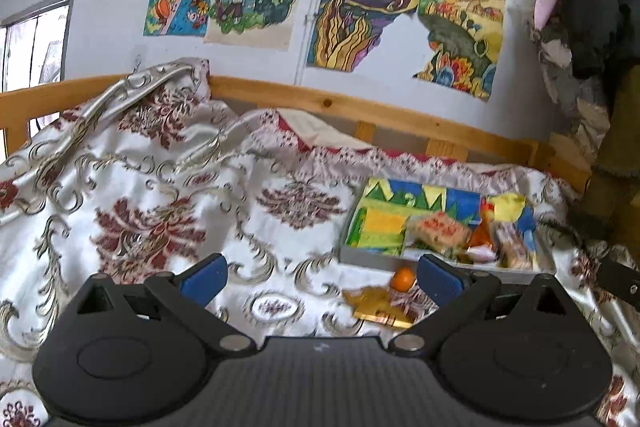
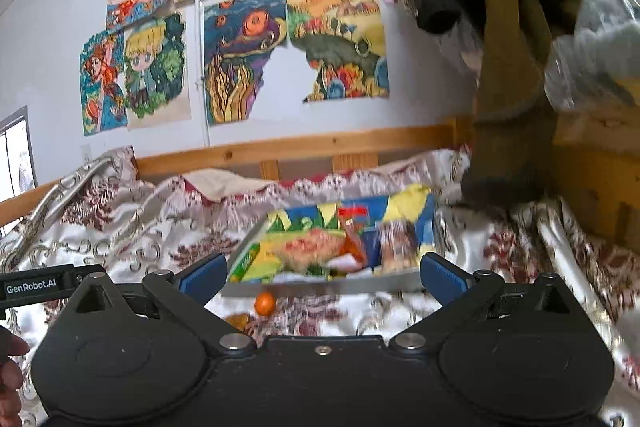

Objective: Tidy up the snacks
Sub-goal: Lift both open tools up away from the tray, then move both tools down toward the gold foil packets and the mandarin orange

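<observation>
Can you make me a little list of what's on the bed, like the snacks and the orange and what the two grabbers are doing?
place: a bed with a flowery cover, drawings on the wall
tray: shallow tray with a colourful picture inside
snacks in tray: several wrapped packets, too blurred to name
orange: small orange on the cover in front of the tray, not in it
gold wrapper: flat gold packet beside the orange
left gripper: open, holding nothing
right gripper: open, holding nothing
</observation>
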Available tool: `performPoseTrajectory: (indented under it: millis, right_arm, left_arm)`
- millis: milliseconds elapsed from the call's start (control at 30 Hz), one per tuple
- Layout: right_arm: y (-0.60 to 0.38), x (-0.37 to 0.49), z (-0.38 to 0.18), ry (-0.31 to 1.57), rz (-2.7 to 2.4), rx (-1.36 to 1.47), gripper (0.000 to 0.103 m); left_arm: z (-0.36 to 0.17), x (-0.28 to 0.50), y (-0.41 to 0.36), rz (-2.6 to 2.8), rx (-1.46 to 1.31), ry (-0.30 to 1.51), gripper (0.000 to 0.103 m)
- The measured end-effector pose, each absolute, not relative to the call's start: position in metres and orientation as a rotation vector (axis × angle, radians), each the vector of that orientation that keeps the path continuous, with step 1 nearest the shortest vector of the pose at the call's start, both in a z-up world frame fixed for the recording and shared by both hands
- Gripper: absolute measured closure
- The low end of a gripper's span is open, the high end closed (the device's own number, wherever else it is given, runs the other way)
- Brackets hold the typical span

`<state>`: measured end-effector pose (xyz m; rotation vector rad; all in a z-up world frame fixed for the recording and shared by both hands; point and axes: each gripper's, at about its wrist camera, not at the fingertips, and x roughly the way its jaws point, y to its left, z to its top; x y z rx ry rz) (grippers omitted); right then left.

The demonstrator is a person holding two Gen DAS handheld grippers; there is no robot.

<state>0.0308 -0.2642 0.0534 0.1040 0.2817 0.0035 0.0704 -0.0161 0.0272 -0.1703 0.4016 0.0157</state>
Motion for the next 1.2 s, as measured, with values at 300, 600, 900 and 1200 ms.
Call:
performPoseTrajectory:
  millis: [300, 600, 900, 1200]
  right_arm:
    - [-0.252, 0.017, 0.025, 0.392, 0.012, 0.06, 0.001]
    - [-0.234, 0.025, 0.003, 0.487, 0.044, 0.013, 0.001]
    - [-0.237, 0.031, -0.004, 0.529, 0.034, 0.03, 0.001]
    - [-0.237, 0.033, -0.006, 0.548, 0.036, 0.034, 0.001]
  left_arm:
    - [0.007, 0.058, -0.01, 0.048, -0.124, 0.471, 0.0]
    - [-0.008, 0.061, -0.011, 0.052, -0.091, 0.523, 0.0]
    - [-0.014, 0.062, -0.014, 0.045, -0.068, 0.548, 0.0]
    - [-0.016, 0.063, -0.014, 0.045, -0.064, 0.561, 0.0]
